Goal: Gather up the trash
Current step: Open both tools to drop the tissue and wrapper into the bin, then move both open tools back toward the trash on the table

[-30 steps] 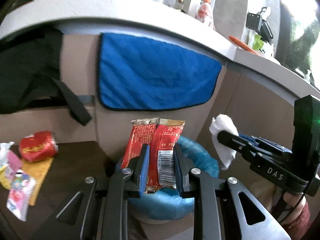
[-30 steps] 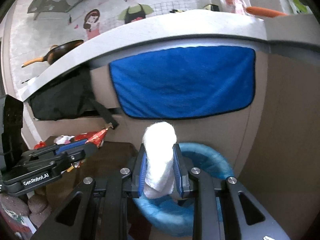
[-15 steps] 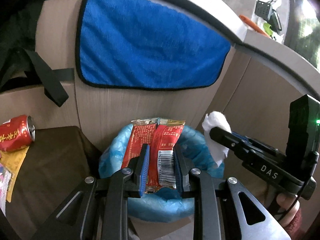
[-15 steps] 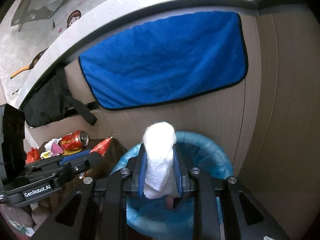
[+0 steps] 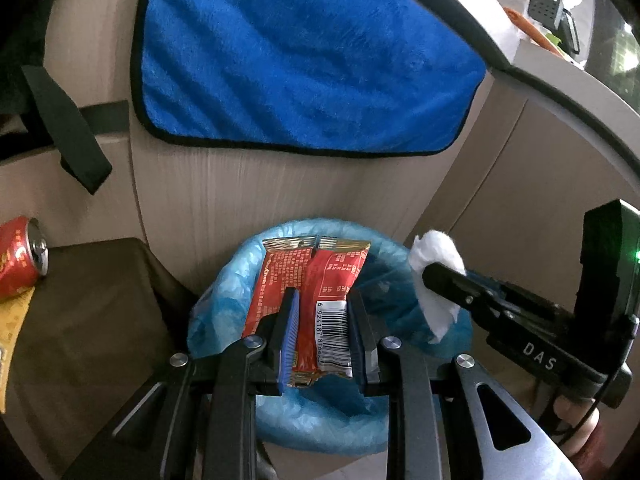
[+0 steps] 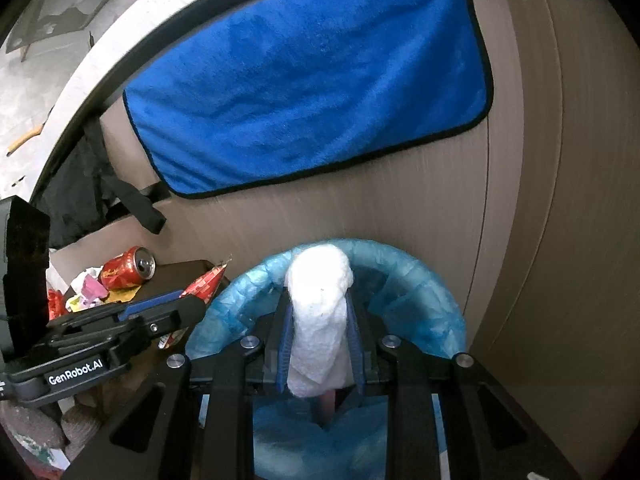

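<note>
Now I am looking from left to right. Far on my left, a red can [image 6: 127, 268] and some small wrappers [image 6: 86, 290] are lying on the dark table [image 5: 92, 304], so more trash is waiting for me. My left gripper [image 5: 322, 334] is squeezing a red snack packet [image 5: 314, 280] and holding it over the bin [image 5: 320, 424] with the blue bag. Beside it, my right gripper [image 6: 320, 340] is pinching a white tissue [image 6: 318, 320] tight, also over the bin. I think both pieces are ready to drop, but neither is in yet. I am not seeing much of the inside of the bin, because my grippers are covering it. Something pink [image 6: 328, 402] is showing under the tissue, and I cannot tell what it is. The wrappers by the can are too small to name.
</note>
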`<state>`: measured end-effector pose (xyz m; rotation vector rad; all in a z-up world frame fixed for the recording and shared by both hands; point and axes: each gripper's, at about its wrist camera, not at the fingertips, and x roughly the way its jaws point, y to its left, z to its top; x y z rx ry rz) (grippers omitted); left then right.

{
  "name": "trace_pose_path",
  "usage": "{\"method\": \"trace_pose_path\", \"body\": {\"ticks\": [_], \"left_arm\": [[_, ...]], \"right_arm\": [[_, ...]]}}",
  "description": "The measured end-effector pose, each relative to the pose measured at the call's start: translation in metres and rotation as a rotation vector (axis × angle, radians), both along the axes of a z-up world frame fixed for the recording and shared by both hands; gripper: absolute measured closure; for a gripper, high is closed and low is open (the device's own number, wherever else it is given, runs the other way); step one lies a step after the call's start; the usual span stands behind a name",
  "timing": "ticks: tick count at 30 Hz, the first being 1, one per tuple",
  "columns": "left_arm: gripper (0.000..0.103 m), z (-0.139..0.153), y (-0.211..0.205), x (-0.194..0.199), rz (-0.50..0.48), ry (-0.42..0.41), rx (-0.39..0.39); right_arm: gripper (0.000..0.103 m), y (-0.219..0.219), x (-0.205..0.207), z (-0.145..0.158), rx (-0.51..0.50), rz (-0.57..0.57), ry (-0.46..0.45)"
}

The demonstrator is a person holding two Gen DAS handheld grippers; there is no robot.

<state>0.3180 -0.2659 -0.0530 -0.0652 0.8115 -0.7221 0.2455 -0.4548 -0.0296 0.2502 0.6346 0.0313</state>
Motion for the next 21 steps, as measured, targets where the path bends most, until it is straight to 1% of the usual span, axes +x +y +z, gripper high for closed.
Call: {"method": "trace_pose_path", "body": {"ticks": [1,2,3,4,5,6,7,10,14,17,21], "left_arm": [[0.077,-0.001,0.0,0.002,-0.003,0.009,-0.008],[0.073,-0.002,0.001,0.004,-0.001,0.018,-0.022],[0.063,-0.003,0.003,0.007,-0.002,0.031,-0.046],[0.055,-0.004,0.005,0.008,0.0,0.037,-0.055],[0.052,-0.005,0.007,0.011,0.006,0.043,-0.066],[0.051,-0.005,0.009,0.013,0.014,0.047,-0.077],[0.049,-0.005,0.012,0.014,0.021,0.052,-0.086],[0.046,-0.003,0.021,0.017,0.045,0.063,-0.109],[0.043,0.007,0.038,0.013,0.072,0.045,-0.12],[0.043,0.016,0.057,0.008,0.096,0.017,-0.119],[0.043,0.028,0.096,-0.009,0.138,-0.035,-0.097]], "right_arm": [[0.077,-0.001,0.001,-0.002,0.005,0.004,0.001],[0.075,-0.001,0.0,-0.003,0.011,0.003,-0.002],[0.069,-0.002,0.0,-0.004,0.011,-0.002,-0.004],[0.058,-0.002,-0.001,-0.005,0.008,-0.009,-0.008],[0.053,-0.003,-0.001,-0.006,0.005,-0.02,-0.014],[0.045,-0.003,-0.001,-0.006,0.005,-0.027,-0.022],[0.043,-0.004,-0.003,-0.006,0.006,-0.037,-0.033],[0.043,-0.007,-0.005,-0.007,0.012,-0.047,-0.033],[0.043,-0.005,-0.007,-0.005,0.007,-0.055,-0.022],[0.043,0.0,-0.011,0.0,-0.009,-0.057,-0.023],[0.043,0.021,-0.018,0.014,-0.042,-0.052,-0.026]]}}
